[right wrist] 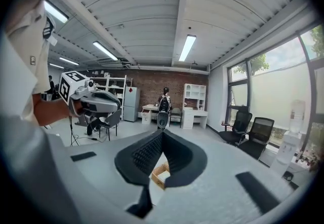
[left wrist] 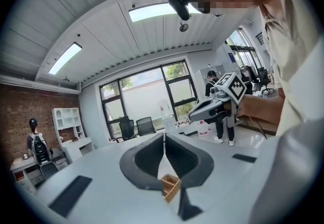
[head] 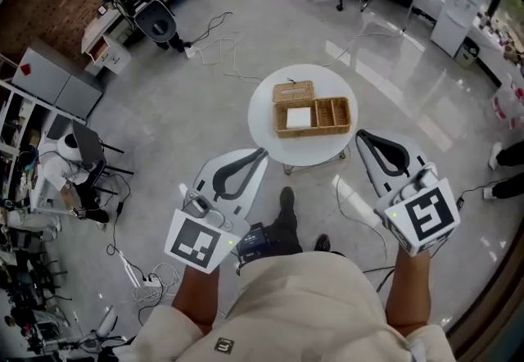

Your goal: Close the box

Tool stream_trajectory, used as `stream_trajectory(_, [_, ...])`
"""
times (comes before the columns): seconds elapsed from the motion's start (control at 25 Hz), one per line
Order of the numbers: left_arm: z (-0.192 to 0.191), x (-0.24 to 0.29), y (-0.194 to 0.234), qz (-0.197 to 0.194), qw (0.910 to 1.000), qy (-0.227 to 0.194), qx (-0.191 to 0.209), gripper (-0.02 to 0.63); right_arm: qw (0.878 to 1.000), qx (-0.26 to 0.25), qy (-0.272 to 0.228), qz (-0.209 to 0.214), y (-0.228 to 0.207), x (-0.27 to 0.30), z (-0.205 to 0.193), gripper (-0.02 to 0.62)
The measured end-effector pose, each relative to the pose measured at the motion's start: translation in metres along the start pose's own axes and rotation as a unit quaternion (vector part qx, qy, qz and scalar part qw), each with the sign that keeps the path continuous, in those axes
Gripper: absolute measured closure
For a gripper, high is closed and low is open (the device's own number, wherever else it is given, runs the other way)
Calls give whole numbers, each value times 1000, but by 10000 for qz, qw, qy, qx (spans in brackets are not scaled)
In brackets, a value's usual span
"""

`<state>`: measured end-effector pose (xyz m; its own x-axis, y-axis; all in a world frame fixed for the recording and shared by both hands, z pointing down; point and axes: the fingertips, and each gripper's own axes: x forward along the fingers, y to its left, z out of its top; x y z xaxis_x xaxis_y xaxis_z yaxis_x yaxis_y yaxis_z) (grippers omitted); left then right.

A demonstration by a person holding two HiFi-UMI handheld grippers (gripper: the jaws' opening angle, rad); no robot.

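Your left gripper is clenched on nothing: its own view shows the two jaws meeting at the tips with no gap. It is short of the table and touches nothing. The box lies ahead of those jaws and off to their right, apart from the tips. In the left gripper view it shows only as a small wicker corner low down, past the closed jaws. The box sits on the table with its lid thrown back on the far side, beyond the left half of the box, so the compartments are open. A white block lies in the left one, and the right side is split into narrow slots. Your right gripper is clenched and empty too, jaws together in its own view. The box is ahead of its tips and to their left, nearer than it is to the left jaws, but with no contact that can be seen. So nothing of the job is done: the lid is fully open and neither gripper is on it. What is left is all of it. You must reach past the box to the lid, tip it forward over the compartments, and press it down flush. With both pairs of jaws closed, a push from behind the lid looks likelier than a pinch.
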<state>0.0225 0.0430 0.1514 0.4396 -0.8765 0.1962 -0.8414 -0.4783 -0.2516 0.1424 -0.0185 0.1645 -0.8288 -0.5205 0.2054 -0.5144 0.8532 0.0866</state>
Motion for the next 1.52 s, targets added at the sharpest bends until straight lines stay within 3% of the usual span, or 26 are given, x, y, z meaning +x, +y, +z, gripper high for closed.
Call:
stream_trajectory(0.44, [-9,72,52,-664,9967,-339,-308,595,9974,87,339,-622,-45,35,-2,603])
stream_trajectory(0.84, [-38,121,108,-977,9932,-198,-596,595,9947,286,559,-811,-75,92,-7,603])
stream_trajectory(1.04, [-43,142,134,-977,9924,-395,-631,595,9934,362,656,-874,-85,116,-13,603])
stream_trajectory(1.52, [-102,179,195,-1014,9886,-78,-1111,594,9905,478,978,-836,-101,184,-36,603])
